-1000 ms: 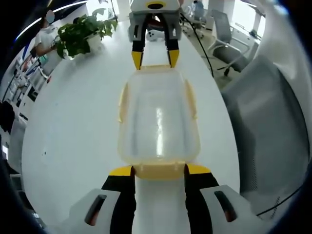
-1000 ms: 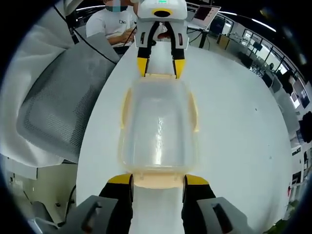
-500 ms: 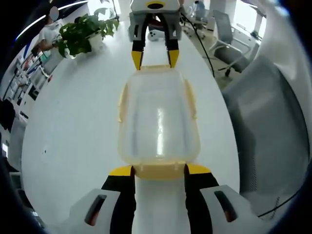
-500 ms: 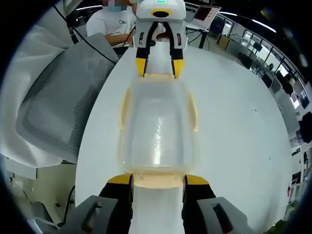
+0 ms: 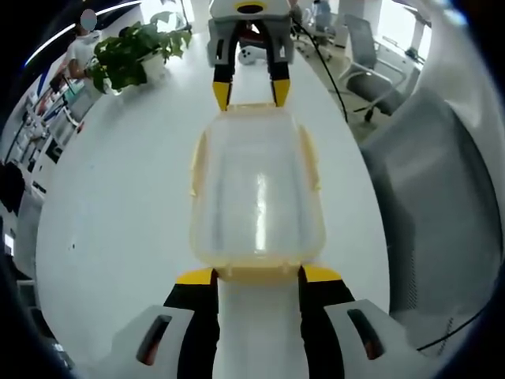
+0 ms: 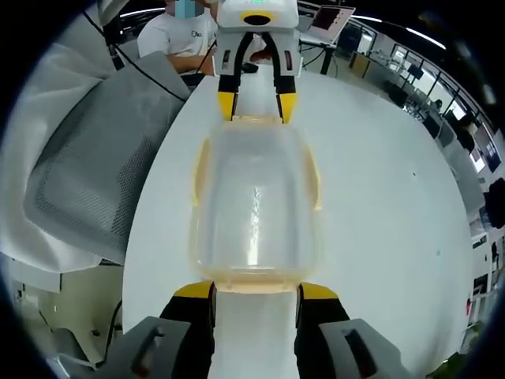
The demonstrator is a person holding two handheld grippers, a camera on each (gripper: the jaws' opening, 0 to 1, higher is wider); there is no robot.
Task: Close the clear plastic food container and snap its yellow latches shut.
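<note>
The clear plastic food container (image 5: 256, 193) lay lengthwise on the white table (image 5: 118, 205), between the two grippers. The left gripper (image 5: 256, 275) stood with jaws spread either side of the near yellow latch (image 5: 256, 274); the right gripper (image 6: 254, 290) stood likewise at the opposite end. The container was smooth, translucent and rounded-rectangular, with yellow trim. A grey mesh chair (image 5: 430, 205) stood to the right.

The clear container (image 6: 254, 207) lies on the white table (image 6: 379, 213) between the right gripper (image 6: 254, 290) and left gripper (image 6: 251, 103).

Open-plan office, long white table (image 5: 118, 205), mesh swivel chairs (image 6: 95, 170), laptop (image 6: 331, 22), potted plant (image 5: 134, 49)
</note>
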